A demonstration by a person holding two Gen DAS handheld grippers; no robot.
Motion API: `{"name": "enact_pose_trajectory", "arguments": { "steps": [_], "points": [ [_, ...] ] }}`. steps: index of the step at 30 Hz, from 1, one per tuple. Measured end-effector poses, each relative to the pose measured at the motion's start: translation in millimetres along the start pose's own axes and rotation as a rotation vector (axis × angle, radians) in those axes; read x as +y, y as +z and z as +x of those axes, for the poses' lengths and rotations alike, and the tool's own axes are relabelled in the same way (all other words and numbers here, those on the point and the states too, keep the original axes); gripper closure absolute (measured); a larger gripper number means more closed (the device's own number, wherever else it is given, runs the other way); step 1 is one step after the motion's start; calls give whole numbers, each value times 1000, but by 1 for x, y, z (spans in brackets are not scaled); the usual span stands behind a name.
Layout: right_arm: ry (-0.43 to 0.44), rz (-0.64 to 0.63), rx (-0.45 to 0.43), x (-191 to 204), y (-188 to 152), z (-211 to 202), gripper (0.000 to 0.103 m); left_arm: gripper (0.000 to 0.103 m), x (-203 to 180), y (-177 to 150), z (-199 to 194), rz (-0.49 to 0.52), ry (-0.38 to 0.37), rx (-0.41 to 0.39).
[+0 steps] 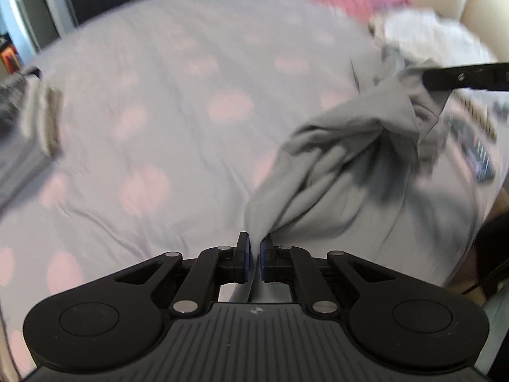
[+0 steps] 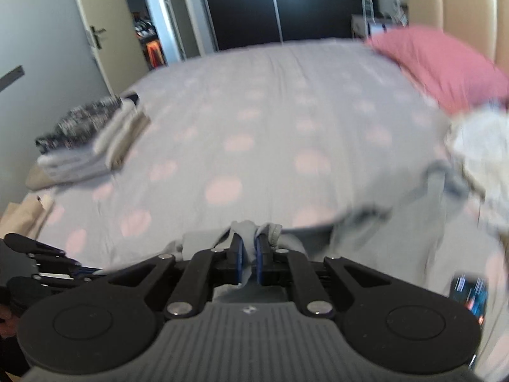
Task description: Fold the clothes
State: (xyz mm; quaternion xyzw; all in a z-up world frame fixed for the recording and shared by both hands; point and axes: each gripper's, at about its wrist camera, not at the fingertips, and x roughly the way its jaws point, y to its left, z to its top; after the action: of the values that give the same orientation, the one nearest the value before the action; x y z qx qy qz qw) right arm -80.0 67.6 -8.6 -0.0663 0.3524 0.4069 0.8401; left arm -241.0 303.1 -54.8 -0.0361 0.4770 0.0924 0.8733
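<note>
A: Why is each hand-held gripper pinching the shirt?

B: The left hand-held gripper and right hand-held gripper are each clamping a bunch, probably lifting it over the bed to spread it.

A: Different views?

B: The right is showing the folded stack at nine o'clock; the left is showing the shirt hanging at two o'clock.

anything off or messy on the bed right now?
Nothing damaged or spilled. The grey shirt hangs bunched between the left tool and right tool; loose clothes sit heaped by the pink pillow.
</note>
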Motion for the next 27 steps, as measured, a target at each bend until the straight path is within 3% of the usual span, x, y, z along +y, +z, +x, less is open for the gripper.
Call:
{"name": "enact_pose_trajectory", "arguments": {
  "steps": [8, 13, 17, 22, 27],
  "points": [
    [69, -68, -136, 19, 112, -50, 94, 99, 26, 36, -109, -77, 69, -270],
    [154, -79, -187, 33, 146, -74, 94, 99, 26, 40, -176, -69, 165, -418],
    [179, -104, -162, 38, 151, -77, 94, 100, 13, 27, -190, -34, 105, -379],
    [98, -171, 2, 26, 122, -47, 94, 100, -31, -10, -148, 84, -93, -165],
    [-29, -255, 174, 7, 69, -12, 94, 100, -85, -30, -87, 197, -251, 6]
  ]
}}
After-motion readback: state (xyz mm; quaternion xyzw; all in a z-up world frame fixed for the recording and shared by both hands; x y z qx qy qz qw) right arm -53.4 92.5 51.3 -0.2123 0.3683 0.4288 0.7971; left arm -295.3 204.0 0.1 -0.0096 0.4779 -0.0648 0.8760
